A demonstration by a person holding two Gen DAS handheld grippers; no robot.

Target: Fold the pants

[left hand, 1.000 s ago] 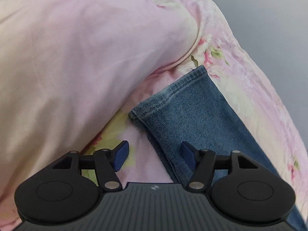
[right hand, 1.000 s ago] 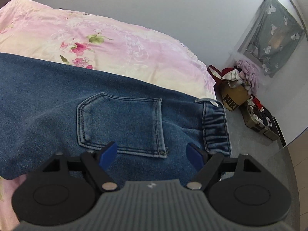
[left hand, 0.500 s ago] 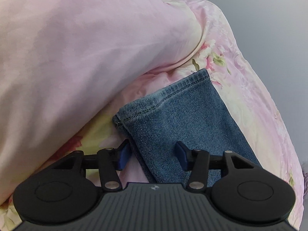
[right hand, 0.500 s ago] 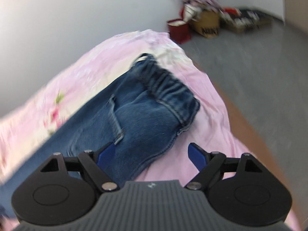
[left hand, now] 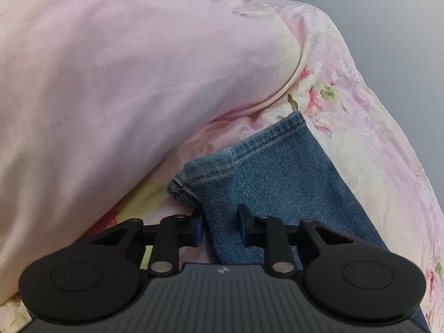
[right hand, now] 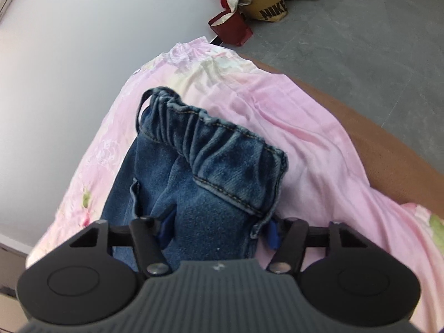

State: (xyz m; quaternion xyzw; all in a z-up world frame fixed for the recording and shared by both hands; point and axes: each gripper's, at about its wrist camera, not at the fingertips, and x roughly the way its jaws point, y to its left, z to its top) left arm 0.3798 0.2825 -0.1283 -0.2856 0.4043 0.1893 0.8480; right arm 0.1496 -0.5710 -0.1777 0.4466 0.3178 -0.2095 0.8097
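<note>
The blue denim pants lie on a pink floral bed sheet. In the left wrist view my left gripper [left hand: 220,223] is shut on a bunched fold of the pant leg [left hand: 280,177] near its hem, which is lifted and curled over. In the right wrist view my right gripper [right hand: 219,229] has its jaws around the waist end of the pants [right hand: 213,177], and the denim fills the gap between the blue pads. The elastic waistband [right hand: 211,130] stands up, gathered, just beyond the fingers.
A large pink duvet [left hand: 116,88] bulges to the left of the leg hem. The bed's brown edge [right hand: 383,138] runs on the right, with grey floor beyond. Bags and a Nike paper bag [right hand: 263,8] stand by the wall.
My left gripper has moved onto the leg hem and shut on it, bunching the denim. My right gripper has swung round to the waist end and narrowed around the fabric.
</note>
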